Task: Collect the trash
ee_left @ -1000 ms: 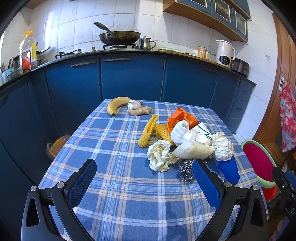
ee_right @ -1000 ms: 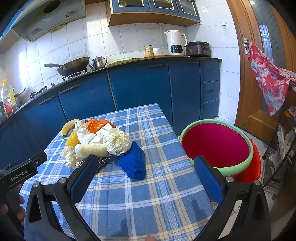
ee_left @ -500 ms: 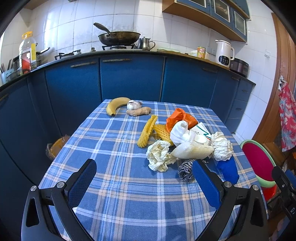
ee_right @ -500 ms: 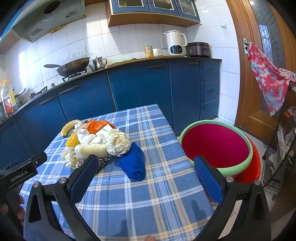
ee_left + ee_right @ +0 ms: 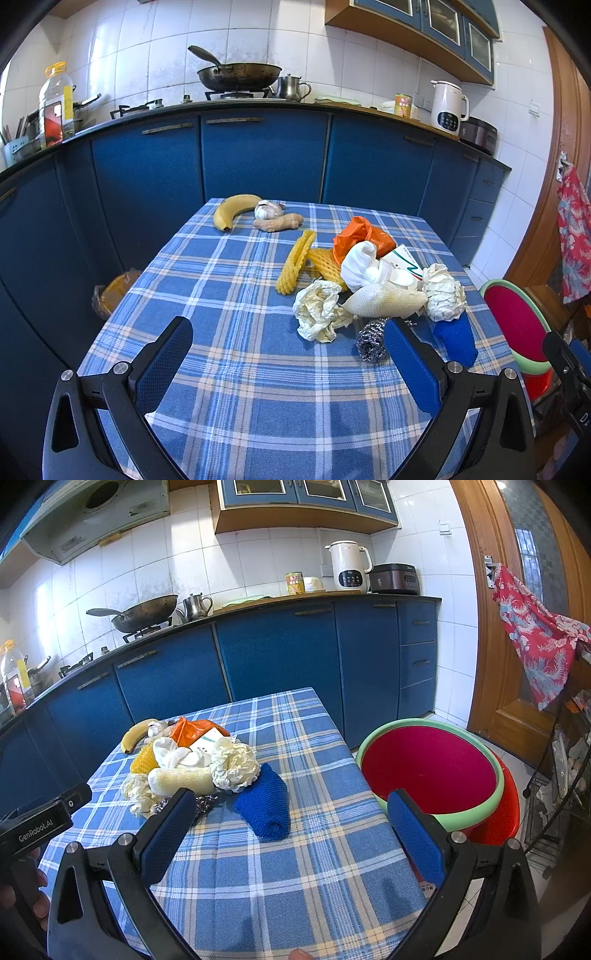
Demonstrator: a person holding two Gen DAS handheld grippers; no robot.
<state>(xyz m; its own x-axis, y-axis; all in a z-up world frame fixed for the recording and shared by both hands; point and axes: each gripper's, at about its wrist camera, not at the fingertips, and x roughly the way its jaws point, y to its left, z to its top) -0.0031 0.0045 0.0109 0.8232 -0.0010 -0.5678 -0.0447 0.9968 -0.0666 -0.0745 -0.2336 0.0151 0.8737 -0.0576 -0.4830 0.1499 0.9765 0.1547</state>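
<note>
Both grippers are hovering over the near edge of the table (image 5: 229, 406) w/ its blue plaid cloth, touching nothing. Left gripper (image 5: 288, 363) is sitting w/ jaws spread wide, nothing btwn them; right gripper (image 5: 291, 832) likewise, jaws wide apart and empty.

Trash is lying in a heap toward the table's right side: crumpled paper ball (image 5: 319, 312) nearest the left gripper, steel scourer (image 5: 371, 345) just beside it, white foam net (image 5: 384, 303) resting behind those, second paper wad (image 5: 443, 297) to its right, blue knit cloth (image 5: 264, 805) at the heap's right end, near the right edge. Behind are yellow foam nets (image 5: 295, 262), a white sock-like rag (image 5: 360, 264), a printed carton (image 5: 404, 258) and an orange bag (image 5: 360, 238).

Banana (image 5: 234, 214), garlic (image 5: 267, 210) and ginger (image 5: 279, 223) are lying at the far edge, apart from the heap.

Red basin w/ green rim (image 5: 430, 771) is standing off the table's right edge, lower than the top.
</note>
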